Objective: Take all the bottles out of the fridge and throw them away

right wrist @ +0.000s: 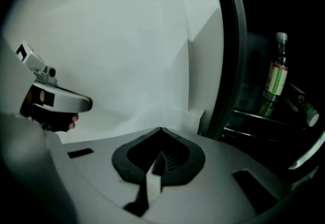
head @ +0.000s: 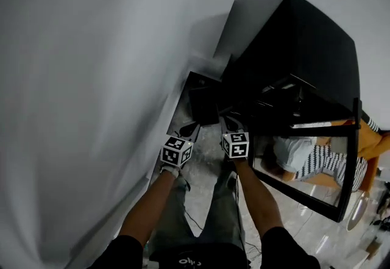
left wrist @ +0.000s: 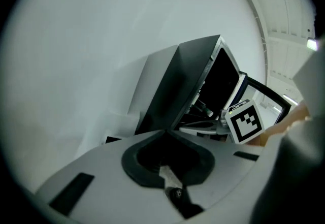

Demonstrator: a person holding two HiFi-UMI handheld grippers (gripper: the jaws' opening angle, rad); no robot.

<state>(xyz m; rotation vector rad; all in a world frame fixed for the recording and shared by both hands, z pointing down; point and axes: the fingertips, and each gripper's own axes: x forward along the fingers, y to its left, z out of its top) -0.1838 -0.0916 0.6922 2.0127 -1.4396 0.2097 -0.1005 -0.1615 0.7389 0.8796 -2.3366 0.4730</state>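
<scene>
A black fridge (head: 292,48) stands ahead with its glass door (head: 304,167) swung open to the right. In the right gripper view a green glass bottle (right wrist: 274,78) stands upright on a shelf inside. A second bottle (right wrist: 306,107) lies tilted beside it. My left gripper (head: 192,129) and right gripper (head: 230,121) are held side by side in front of the fridge's left edge, apart from the bottles. Both are shut and hold nothing. The left jaws meet at their tip (left wrist: 165,130), the right jaws likewise (right wrist: 160,128).
A white wall (head: 91,78) runs along the left, close to the fridge's side (left wrist: 167,86). A dark boxy object (head: 204,100) sits on the floor between wall and fridge. The door glass reflects a person in striped clothing. A pale tiled floor (head: 204,182) lies below.
</scene>
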